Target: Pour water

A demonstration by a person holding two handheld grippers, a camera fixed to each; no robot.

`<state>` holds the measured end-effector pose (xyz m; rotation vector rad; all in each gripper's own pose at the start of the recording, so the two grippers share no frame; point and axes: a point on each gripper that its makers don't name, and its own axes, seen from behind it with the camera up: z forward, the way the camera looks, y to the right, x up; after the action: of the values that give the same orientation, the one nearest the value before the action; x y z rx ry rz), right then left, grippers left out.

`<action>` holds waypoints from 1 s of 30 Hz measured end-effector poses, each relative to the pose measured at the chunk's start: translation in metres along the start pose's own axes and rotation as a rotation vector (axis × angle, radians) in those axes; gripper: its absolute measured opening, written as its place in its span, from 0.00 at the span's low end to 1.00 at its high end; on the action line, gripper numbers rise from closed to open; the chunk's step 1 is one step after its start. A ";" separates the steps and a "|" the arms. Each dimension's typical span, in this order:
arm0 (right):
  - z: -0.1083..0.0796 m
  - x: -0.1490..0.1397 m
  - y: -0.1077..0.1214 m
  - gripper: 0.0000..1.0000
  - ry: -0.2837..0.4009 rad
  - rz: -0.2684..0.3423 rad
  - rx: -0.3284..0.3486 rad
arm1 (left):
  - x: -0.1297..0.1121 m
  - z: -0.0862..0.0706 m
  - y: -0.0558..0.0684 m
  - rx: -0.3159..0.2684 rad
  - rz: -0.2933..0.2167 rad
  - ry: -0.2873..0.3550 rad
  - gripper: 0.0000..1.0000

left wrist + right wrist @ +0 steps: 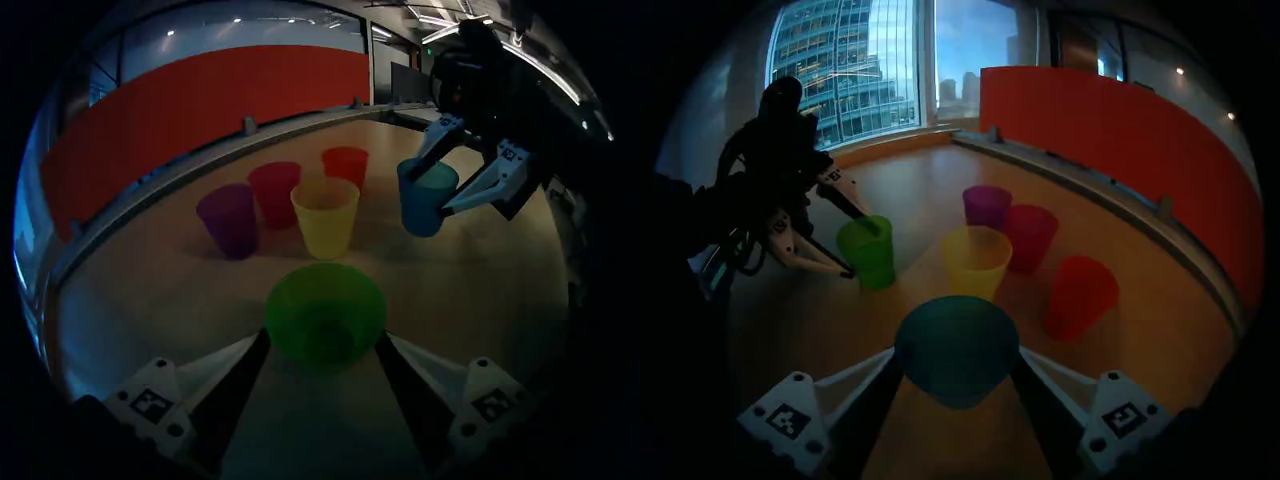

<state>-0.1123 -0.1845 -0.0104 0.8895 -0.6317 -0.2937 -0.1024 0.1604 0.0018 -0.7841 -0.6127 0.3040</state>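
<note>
My left gripper (324,340) is shut on a green cup (325,316), held upright just above the wooden table (160,296). In the right gripper view that same green cup (868,252) sits between the left gripper's fingers (812,258) at the left. My right gripper (958,360) is shut on a blue cup (957,348); the left gripper view has this blue cup (426,196) at the right, clamped by the right gripper (436,188). Between them stand a yellow cup (325,216), a purple cup (230,219), a magenta cup (274,193) and a red cup (346,166). No water is visible.
A red partition wall (200,112) runs along the table's far edge, behind a raised rail (240,144). Large windows (856,64) face tall buildings. The yellow cup (976,260), purple cup (987,206), magenta cup (1030,236) and red cup (1080,296) cluster mid-table.
</note>
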 end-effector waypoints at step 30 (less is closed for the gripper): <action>0.001 -0.032 0.002 0.90 -0.031 0.012 -0.026 | -0.020 -0.042 -0.003 0.054 -0.077 0.028 0.96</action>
<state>-0.1379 -0.1684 -0.0205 0.8573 -0.6607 -0.3044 -0.0921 0.1257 -0.0268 -0.7096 -0.6047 0.2377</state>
